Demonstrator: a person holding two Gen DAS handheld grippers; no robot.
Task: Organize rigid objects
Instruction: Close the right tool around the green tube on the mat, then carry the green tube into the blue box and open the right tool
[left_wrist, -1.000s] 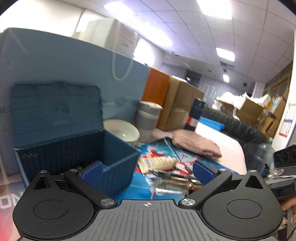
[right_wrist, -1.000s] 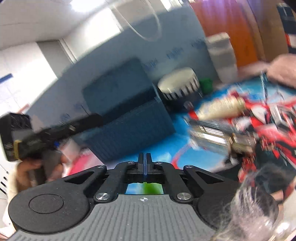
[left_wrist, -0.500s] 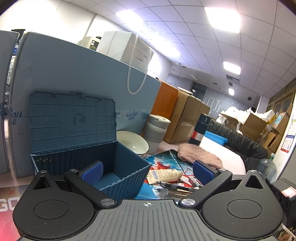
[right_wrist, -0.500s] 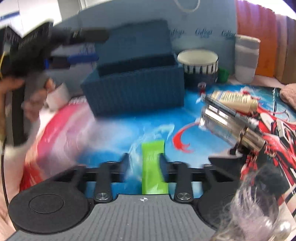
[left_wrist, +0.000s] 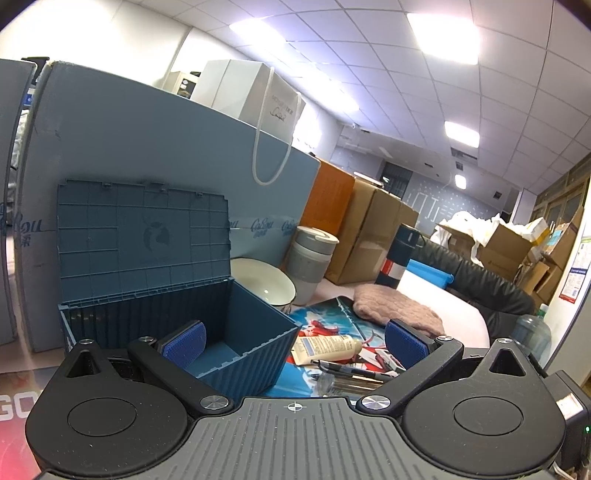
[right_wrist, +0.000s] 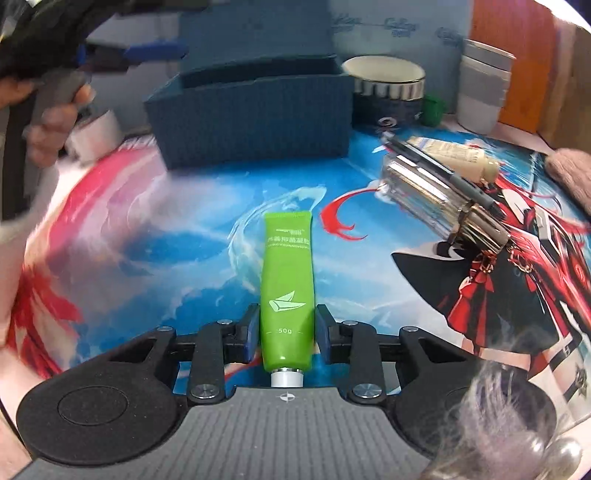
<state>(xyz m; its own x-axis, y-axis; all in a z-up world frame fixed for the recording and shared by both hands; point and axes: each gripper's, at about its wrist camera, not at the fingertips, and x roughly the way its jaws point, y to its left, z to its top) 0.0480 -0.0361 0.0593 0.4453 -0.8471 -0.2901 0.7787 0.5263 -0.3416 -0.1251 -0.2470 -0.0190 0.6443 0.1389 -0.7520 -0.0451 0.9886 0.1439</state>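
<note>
One green tube (right_wrist: 286, 291) lies on the printed mat (right_wrist: 184, 258), between the right tool's (right_wrist: 285, 328) closing pads, which look pressed against it. Left tool (left_wrist: 293, 338) gapes wide near the open blue box (left_wrist: 236, 332).

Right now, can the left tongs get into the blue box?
Probably yes: the left tongs are open, empty, right at the blue box, whose lid stands up; nothing blocks its mouth.
</note>
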